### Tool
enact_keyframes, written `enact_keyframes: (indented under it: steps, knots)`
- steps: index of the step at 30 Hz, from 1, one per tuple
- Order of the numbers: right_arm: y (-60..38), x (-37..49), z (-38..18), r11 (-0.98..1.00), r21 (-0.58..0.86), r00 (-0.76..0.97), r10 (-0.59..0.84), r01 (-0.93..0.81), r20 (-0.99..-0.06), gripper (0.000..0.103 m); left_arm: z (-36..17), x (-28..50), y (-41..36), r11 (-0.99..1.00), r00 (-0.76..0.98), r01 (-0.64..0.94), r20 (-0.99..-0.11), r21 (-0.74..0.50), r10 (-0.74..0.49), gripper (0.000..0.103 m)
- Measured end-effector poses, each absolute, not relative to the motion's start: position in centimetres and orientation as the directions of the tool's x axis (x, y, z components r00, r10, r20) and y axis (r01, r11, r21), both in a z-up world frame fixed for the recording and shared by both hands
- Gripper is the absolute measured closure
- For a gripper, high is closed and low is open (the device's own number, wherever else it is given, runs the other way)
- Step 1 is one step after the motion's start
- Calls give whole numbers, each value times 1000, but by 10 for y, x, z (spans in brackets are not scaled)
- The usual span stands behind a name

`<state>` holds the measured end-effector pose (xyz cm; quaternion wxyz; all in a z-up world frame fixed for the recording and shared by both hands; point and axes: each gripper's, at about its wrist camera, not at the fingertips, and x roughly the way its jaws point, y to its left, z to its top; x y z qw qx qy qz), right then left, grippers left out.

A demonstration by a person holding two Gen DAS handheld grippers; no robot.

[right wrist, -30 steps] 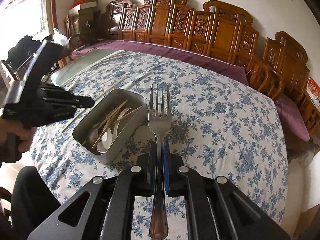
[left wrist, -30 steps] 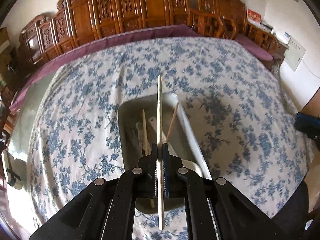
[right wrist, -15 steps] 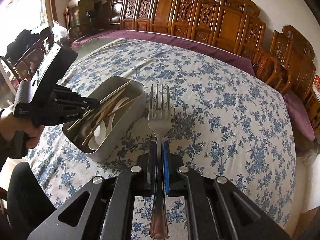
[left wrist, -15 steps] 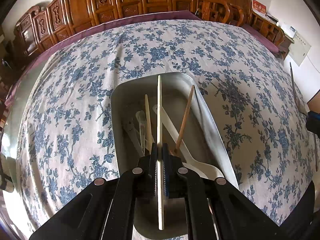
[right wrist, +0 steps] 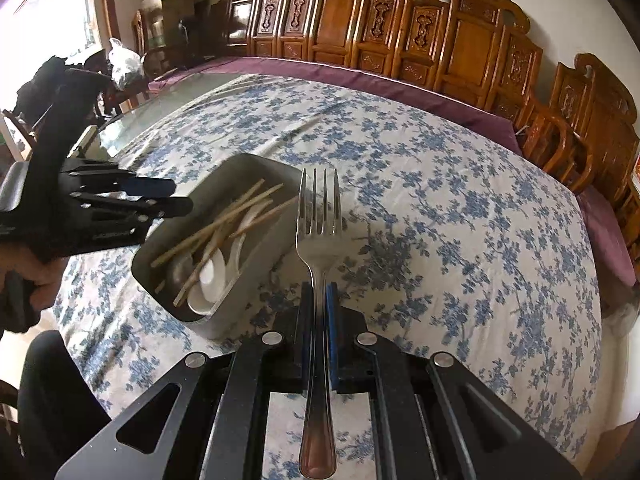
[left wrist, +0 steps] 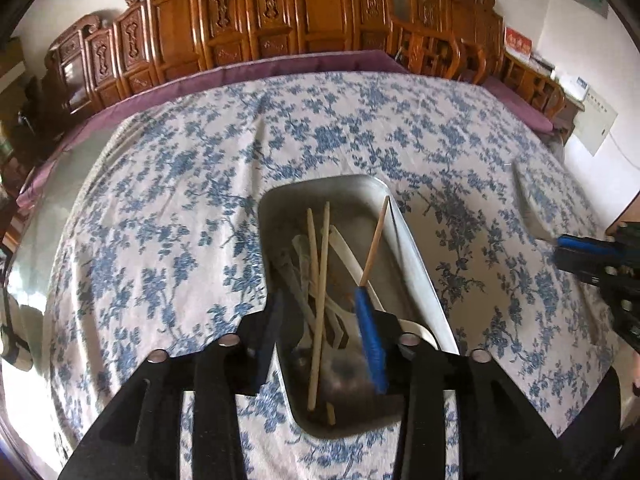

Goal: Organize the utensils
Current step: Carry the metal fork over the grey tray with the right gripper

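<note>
A grey metal tray (left wrist: pixel 416 264) sits on the flowered tablecloth and holds several wooden chopsticks and white plastic spoons (right wrist: pixel 212 276). My left gripper (left wrist: pixel 320 320) hangs over the tray's near end with its jaws opening. A pale chopstick (left wrist: pixel 320 300) lies loose between the jaws in the tray, and neither pad touches it. My right gripper (right wrist: pixel 320 304) is shut on the handle of a steel fork (right wrist: pixel 318 216), tines pointing forward, just right of the tray (right wrist: pixel 256 168). The left gripper (right wrist: pixel 176 200) also shows in the right wrist view, above the tray's left side.
The round table has a blue-flowered cloth (right wrist: pixel 460 220) with a purple rim. Carved wooden chairs (right wrist: pixel 400 28) ring its far side. The right gripper (left wrist: pixel 568 248) with the blurred fork shows at the right edge of the left wrist view. A person's hand (right wrist: pixel 36 280) holds the left gripper.
The left gripper's jaws have parted and the chopstick they held now lies in the tray. The right gripper with the fork has moved nearer to the tray and lower.
</note>
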<state>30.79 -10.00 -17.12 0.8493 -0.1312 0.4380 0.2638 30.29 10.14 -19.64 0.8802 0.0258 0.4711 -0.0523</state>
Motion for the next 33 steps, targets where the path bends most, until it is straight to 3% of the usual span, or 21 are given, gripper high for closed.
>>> enact_keyframes:
  steps: [6,11,33]
  knots:
    - [-74,307,-167,810,11,472,353,-587,-808,95,-182,272,123,998,611,65,-789,-21,-56,33]
    - [-56,306,-168,799,7,466,358,-601,-809,95,-176,257,142,999,641,12,-767,-38,-37,26]
    - [20,337,-194,789,65,414,388,-610,-823,95,-152,217,182,995,688,-63,-726,-75,-11,24]
